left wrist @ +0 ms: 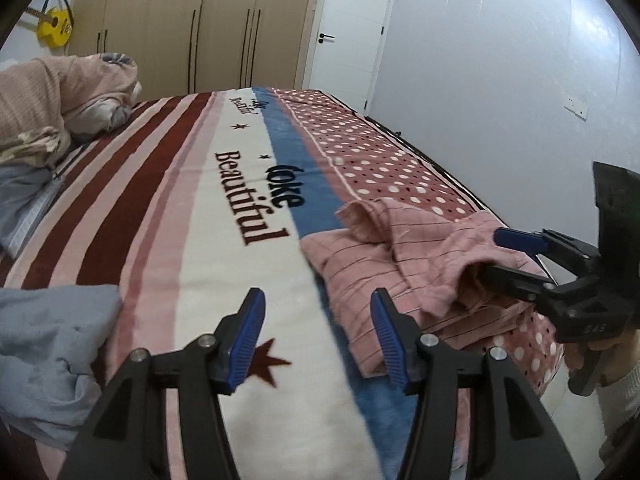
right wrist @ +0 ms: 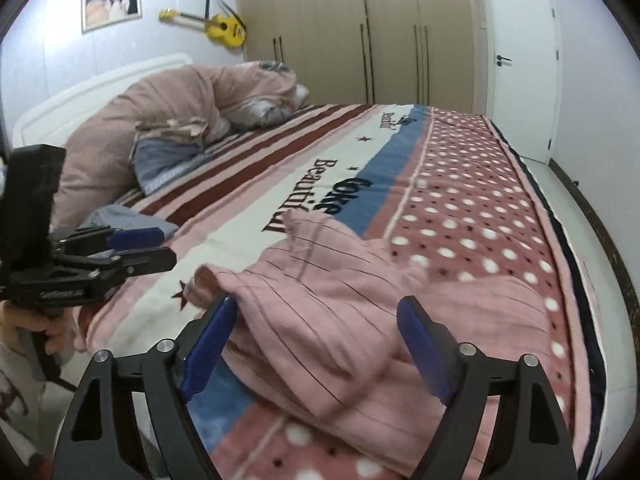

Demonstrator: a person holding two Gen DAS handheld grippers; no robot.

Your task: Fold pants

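Pants (right wrist: 320, 304): pink with thin dark stripes, lay rumpled on the bed near its near edge; lower centre of the right wrist view, right of centre in the left wrist view (left wrist: 400, 264).
Left gripper (left wrist: 318, 336): jaws stood apart, nothing between the blue pads; it hung over the cream band of the blanket, just left of the pants. Seen from the side at the left edge of the right wrist view (right wrist: 152, 246).
Right gripper (right wrist: 316, 344): jaws wide apart, pink cloth lay between them, pads not pressing on it. In the left wrist view (left wrist: 504, 254) it sat at the right edge, one finger under a fold.
Blanket (left wrist: 168, 208): striped, dotted, lettered "Beautiful".
Bedding pile (right wrist: 160, 120): pink and grey, upper left.
Guitar (right wrist: 224, 30): yellow, on the wall.
Wardrobe (left wrist: 208, 20): beige, beside a white door (left wrist: 348, 28).
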